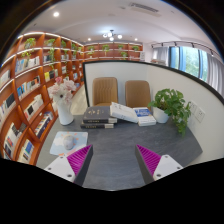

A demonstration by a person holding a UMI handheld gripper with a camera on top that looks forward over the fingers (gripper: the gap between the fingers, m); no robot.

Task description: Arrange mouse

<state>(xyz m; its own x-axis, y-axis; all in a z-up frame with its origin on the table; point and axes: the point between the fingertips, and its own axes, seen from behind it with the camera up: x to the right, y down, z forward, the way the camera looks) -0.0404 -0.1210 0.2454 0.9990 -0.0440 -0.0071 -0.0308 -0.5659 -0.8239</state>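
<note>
A dark grey table (115, 140) stretches ahead of me. On its left part, just beyond my left finger, lies a pale flat mat (67, 144) with a small rounded light thing on it that looks like the mouse; its detail is hard to make out. My gripper (114, 152) hangs above the table's near edge, open, and only bare tabletop lies between the magenta pads (82, 157). The gripper touches nothing.
A stack of dark books (98, 119) and an open white book (125, 111) lie at the table's middle. A white vase with flowers (65, 106) stands at the left and a potted plant (173, 106) at the right. Two chairs (105, 92) stand behind the table, and bookshelves (33, 82) line the left wall.
</note>
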